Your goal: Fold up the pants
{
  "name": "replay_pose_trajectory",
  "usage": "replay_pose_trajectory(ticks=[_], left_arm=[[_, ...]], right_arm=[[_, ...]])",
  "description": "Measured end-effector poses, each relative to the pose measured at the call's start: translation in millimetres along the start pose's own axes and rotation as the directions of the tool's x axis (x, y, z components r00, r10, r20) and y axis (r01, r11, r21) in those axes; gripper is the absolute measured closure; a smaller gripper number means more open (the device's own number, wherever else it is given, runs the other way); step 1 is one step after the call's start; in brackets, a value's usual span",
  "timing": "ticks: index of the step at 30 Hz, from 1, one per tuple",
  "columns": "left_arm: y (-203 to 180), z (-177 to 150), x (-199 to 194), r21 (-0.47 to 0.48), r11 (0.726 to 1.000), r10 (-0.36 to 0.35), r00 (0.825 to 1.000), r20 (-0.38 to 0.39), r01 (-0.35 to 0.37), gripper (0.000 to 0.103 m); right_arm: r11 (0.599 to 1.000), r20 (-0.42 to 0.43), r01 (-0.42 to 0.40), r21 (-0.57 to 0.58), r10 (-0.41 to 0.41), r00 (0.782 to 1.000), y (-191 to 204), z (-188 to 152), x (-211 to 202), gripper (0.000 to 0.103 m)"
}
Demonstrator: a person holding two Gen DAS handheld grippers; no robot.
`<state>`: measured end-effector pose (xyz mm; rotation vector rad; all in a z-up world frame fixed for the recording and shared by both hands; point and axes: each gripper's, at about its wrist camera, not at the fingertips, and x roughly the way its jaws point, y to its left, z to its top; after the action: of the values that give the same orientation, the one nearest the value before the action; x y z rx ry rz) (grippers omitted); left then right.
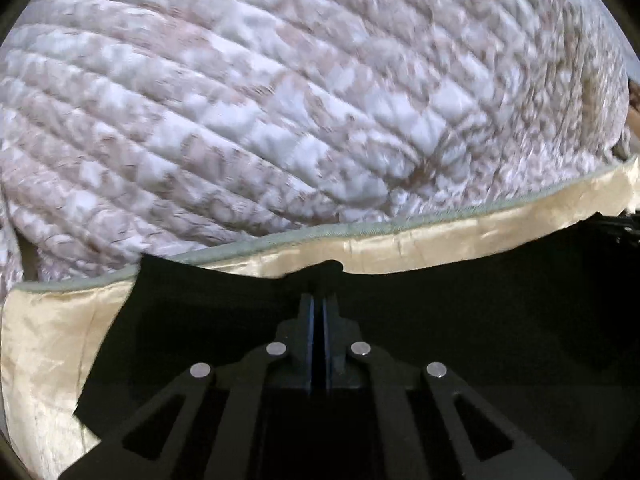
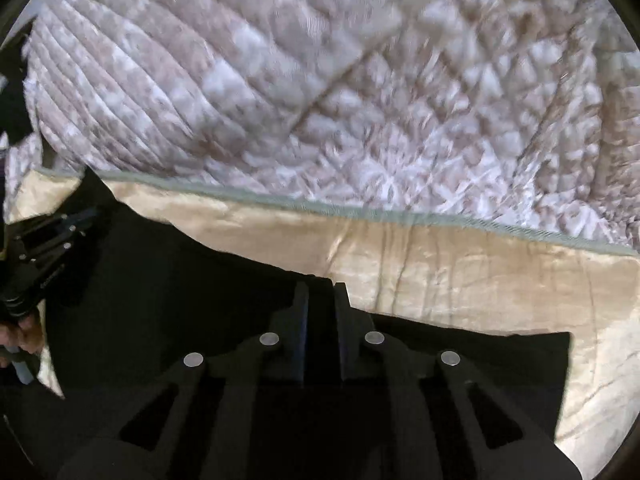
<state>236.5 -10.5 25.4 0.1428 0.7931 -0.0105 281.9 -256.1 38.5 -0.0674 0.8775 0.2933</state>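
Both grippers clenching one edge of black pants (image 2: 168,292): left gripper (image 1: 319,300) fingers pinching cloth at lower centre, right gripper (image 2: 320,292) likewise; pants lying across cream bed border (image 2: 460,276), held edge running left-right between fingers, quilt (image 1: 280,100) filling upper frame

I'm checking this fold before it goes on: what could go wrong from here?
1. The right claw pinches only the very edge of the pants, so the cloth may slip out.
2. The left claw also grips near the hem; an uneven pull could skew the fold.
3. The pants overlap the shiny cream border of the quilt; dragging may bunch it.
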Motion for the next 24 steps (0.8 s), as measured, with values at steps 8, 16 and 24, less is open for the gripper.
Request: replay_pose_trajectory(ticks=[8,16,24], left_arm=[[19,-36,-126,-0.113,0.988,-0.082,0.977,0.196,0.106,0.099],[18,-144,-205,-0.177,0.965,-0.157,0.969,0.191,0.191,0.099],[6,-237,-199,-0.232,0.955,-0.196,0.98,-0.023,0.185,0.095]], right_arm=[[0.997,0.186,-0.078,0.016,0.073,0.98,15,-48,-118,0.093],[0.983,0.178,-0.158,0.098,0.139,0.974,50,-162,-189,0.093],[0.939,0.031,-0.17,0.299,0.169,0.985,45,-261,-171,0.086]])
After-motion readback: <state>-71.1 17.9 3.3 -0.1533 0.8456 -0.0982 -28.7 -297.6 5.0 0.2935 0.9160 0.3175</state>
